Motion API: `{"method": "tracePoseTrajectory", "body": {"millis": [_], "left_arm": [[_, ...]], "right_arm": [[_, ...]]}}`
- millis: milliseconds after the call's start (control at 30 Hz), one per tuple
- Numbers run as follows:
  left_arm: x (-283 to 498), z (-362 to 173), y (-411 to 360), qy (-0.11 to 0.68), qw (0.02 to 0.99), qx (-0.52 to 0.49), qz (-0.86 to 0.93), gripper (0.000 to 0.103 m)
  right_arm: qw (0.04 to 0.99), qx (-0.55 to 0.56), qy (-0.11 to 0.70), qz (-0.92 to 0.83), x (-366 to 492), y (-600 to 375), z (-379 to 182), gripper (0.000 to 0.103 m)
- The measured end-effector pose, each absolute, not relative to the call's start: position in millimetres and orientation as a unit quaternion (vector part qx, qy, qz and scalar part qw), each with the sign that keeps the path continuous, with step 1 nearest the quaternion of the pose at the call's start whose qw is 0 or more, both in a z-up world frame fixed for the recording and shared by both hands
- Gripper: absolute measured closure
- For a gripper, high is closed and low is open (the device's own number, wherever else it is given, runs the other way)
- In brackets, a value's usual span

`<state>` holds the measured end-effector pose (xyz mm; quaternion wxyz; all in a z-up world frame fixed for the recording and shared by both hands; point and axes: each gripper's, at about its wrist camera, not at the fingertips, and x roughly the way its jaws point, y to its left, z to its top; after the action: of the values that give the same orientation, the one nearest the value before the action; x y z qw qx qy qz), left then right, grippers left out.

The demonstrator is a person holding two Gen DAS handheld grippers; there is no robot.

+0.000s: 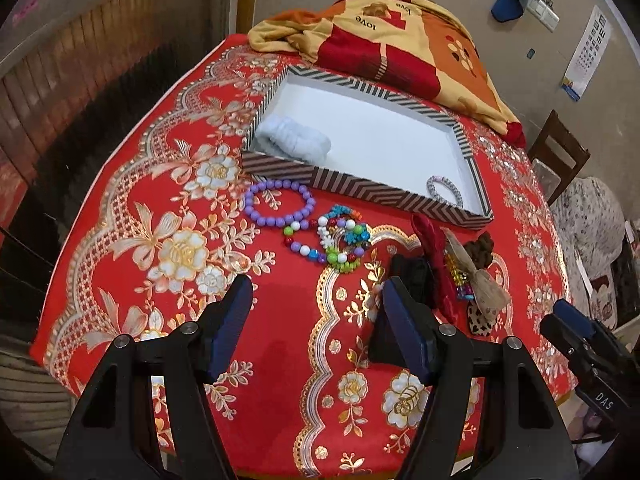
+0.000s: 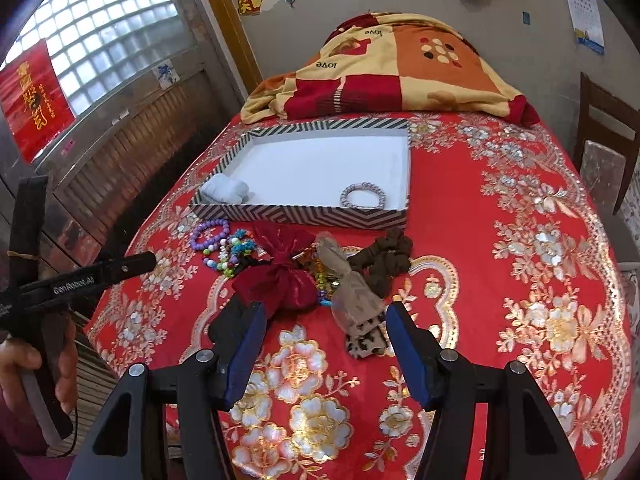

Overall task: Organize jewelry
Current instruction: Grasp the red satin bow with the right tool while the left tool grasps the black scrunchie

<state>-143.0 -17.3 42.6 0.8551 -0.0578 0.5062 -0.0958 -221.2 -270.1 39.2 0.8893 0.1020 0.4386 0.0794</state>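
A striped box (image 1: 352, 190) (image 2: 296, 213) with a white inside stands on the red tablecloth. In it lie a pale blue scrunchie (image 1: 294, 140) (image 2: 225, 191) and a silver bracelet (image 1: 443, 190) (image 2: 363, 196). In front of the box lie a purple bead bracelet (image 1: 278, 202) (image 2: 208, 232), multicoloured bead bracelets (image 1: 334, 242) (image 2: 232, 252), a dark red bow (image 1: 430, 240) (image 2: 286, 276), a beige bow (image 1: 476, 276) (image 2: 348, 280), a brown scrunchie (image 1: 478, 246) (image 2: 384, 258), a black piece (image 1: 414, 272) and a leopard-print piece (image 1: 482, 320) (image 2: 366, 342). My left gripper (image 1: 316, 292) is open and empty, short of the beads. My right gripper (image 2: 326, 312) is open and empty, just before the bows.
A folded yellow and red blanket (image 1: 400, 36) (image 2: 392, 76) lies behind the box. A wooden chair (image 1: 558, 152) (image 2: 604, 136) stands at the table's right. The right gripper shows at the left wrist view's right edge (image 1: 580, 344); the left gripper at the right wrist view's left (image 2: 80, 276).
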Motion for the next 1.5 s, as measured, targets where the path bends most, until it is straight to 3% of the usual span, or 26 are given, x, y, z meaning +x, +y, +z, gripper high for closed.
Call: {"method": "tracePoseTrajectory", "body": {"millis": [400, 600, 767, 833, 933, 1500], "left_arm": [[-150.1, 28.4, -21.5, 0.526, 0.842, -0.043, -0.112, 0.035], [-150.1, 23.0, -11.6, 0.533, 0.839, -0.05, -0.103, 0.035], [-146.5, 20.0, -6.3, 0.539, 0.835, -0.057, -0.099, 0.035], [-145.5, 17.8, -9.1, 0.544, 0.831, -0.054, -0.103, 0.035], [-144.3, 15.8, -15.6, 0.547, 0.828, -0.049, -0.112, 0.035], [-130.5, -10.6, -85.6, 0.582, 0.791, -0.023, -0.185, 0.035]], "right_arm": [[0.862, 0.117, 0.468, 0.155, -155.6, -236.0, 18.3, 0.043], [0.839, 0.127, 0.502, 0.169, -118.6, -226.3, -10.4, 0.049], [0.817, 0.148, 0.528, 0.179, -101.4, -223.8, -34.1, 0.061], [0.813, 0.148, 0.534, 0.182, -100.1, -222.3, -41.1, 0.074], [0.819, 0.14, 0.528, 0.174, -105.9, -225.0, -43.1, 0.085], [0.849, 0.176, 0.474, 0.15, -151.9, -275.8, 2.4, 0.087]]}}
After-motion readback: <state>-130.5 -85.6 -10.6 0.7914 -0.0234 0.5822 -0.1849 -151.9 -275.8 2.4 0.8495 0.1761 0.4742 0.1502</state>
